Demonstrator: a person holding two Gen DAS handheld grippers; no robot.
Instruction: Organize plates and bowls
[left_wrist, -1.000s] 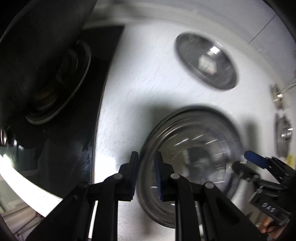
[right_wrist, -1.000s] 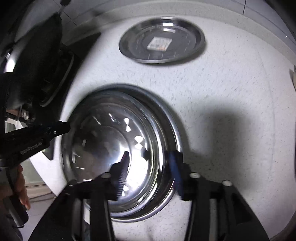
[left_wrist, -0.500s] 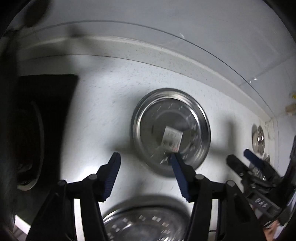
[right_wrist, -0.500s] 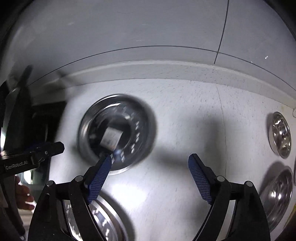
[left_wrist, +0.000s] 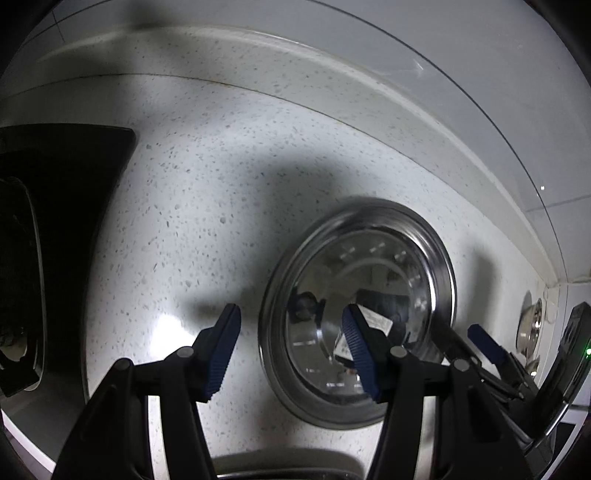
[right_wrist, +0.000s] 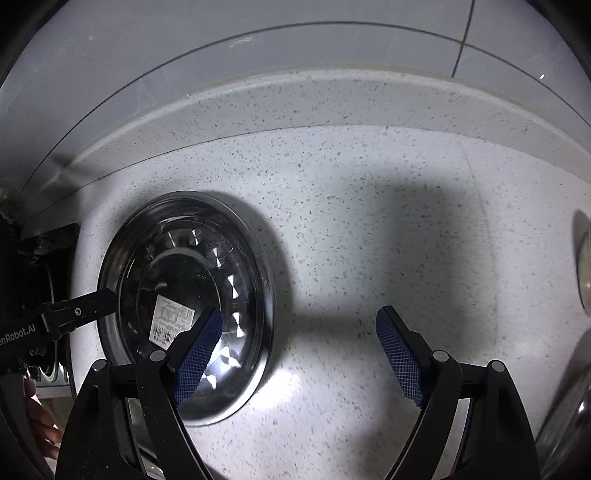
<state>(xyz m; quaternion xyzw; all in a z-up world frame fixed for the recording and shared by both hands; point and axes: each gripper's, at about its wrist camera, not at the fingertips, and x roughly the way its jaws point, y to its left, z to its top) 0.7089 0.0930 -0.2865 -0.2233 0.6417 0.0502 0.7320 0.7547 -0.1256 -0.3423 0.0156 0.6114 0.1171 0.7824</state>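
A steel plate (left_wrist: 373, 258) with a white barcode sticker lies flat on the speckled white counter; it also shows in the right wrist view (right_wrist: 177, 258). My left gripper (left_wrist: 291, 347) is open and empty, its jaws straddling the plate's left rim. My right gripper (right_wrist: 299, 347) is open and empty, its left finger over the plate's right edge. The right gripper's fingers (left_wrist: 484, 343) show at the plate's right side in the left wrist view. The rim of a second steel dish (left_wrist: 288, 465) peeks in at the bottom edge.
A black stove top (left_wrist: 62, 206) with a burner lies to the left. Small steel bowls (left_wrist: 530, 325) stand at the far right; they also show in the right wrist view (right_wrist: 583, 273). A raised backsplash ledge (right_wrist: 295, 99) and tiled wall close the back.
Both grippers let go of the large steel dish, opened wide and moved forward to the stickered plate, which now lies close in front of them.
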